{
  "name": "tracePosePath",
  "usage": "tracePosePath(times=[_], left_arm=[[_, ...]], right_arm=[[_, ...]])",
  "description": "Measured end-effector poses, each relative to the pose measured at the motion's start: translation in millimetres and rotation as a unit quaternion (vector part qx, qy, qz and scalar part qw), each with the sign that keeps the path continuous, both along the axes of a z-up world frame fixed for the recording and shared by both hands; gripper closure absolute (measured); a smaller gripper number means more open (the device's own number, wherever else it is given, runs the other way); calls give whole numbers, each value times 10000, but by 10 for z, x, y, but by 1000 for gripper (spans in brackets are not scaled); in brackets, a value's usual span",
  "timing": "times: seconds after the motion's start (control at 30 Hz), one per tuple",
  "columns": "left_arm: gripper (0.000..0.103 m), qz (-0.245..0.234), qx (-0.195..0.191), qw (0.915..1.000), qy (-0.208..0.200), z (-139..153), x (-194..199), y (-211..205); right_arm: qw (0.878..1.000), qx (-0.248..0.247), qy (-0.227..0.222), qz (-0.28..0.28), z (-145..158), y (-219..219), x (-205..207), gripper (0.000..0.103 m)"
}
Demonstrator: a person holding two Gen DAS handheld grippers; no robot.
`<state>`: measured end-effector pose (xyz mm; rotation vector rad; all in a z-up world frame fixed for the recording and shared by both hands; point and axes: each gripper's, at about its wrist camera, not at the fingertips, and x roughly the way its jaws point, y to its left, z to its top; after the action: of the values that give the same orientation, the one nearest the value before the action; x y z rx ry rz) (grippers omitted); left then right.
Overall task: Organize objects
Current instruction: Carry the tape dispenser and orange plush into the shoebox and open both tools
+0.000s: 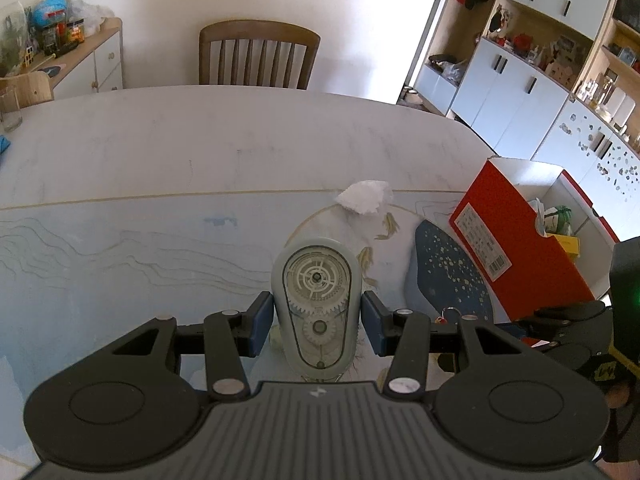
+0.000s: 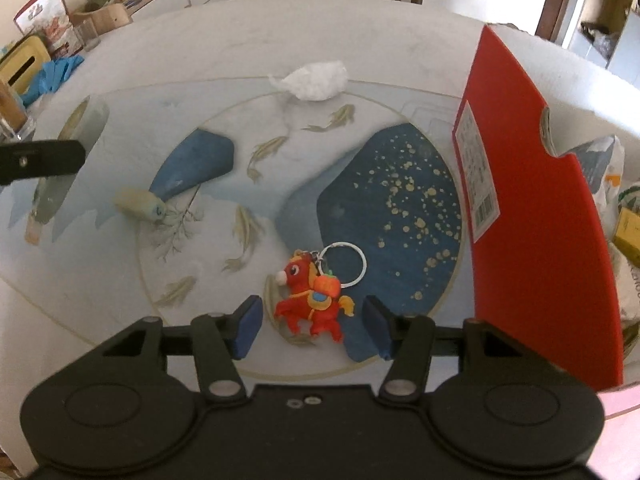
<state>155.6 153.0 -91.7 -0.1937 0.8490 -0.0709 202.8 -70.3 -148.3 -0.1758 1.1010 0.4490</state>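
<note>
A red box (image 2: 536, 216) stood open at the right edge of the counter (image 1: 200, 152), its red flap raised toward the middle. Inside it lay a yellow packet (image 1: 568, 244) and a crumpled white-and-green wrapper (image 1: 554, 214); the rest of its contents were hidden behind the flap.

The left wrist view showed the left tongs (image 1: 317, 322) closed on a pale green correction-tape dispenser (image 1: 316, 308), both blue pads against its flat sides. The dispenser's long axis ran away from the camera, its rounded, wider end pointing forward toward the wooden chair (image 1: 258, 56) and its clear face with the gears turned up. Only this view showed the white cupboards (image 1: 512, 92) and the sideboard (image 1: 90, 60) loaded with jars.

The right wrist view alone showed a red horse keychain (image 2: 310, 300) lying flat on the counter's printed mat between the pads of the right tongs (image 2: 314, 322). Those tongs stood partly open, with a gap on either side of the horse, gripping nothing. The horse's head pointed left and its metal ring (image 2: 346, 266) lay up and to the right. A pale eraser-like piece (image 2: 140, 204) and blue gloves (image 2: 52, 74) appeared only here.

A crumpled white tissue (image 1: 364, 196) rested near the counter's middle in both views.
</note>
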Motion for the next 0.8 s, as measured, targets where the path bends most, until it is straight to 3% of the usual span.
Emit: tracePosePath(times=[0.07,0.27,0.43,0.8], left_arm=[[56,-18,6,10000,21,1,2,-9],[56,-110,96,9999,66,13,-3,-101],[56,-253,212,9994,86,66,16,-214],[56,-756,344,9965,-9,351,84,-606]], right_arm=[[9998,-141,-96,74,-1,32,-31,61],[9998,-70,-160,94,59,-7,-58,68],[9997,217,-90,-40,224,-121,-55,68],[9952,906,-343,-160,969,-507,-146,68]])
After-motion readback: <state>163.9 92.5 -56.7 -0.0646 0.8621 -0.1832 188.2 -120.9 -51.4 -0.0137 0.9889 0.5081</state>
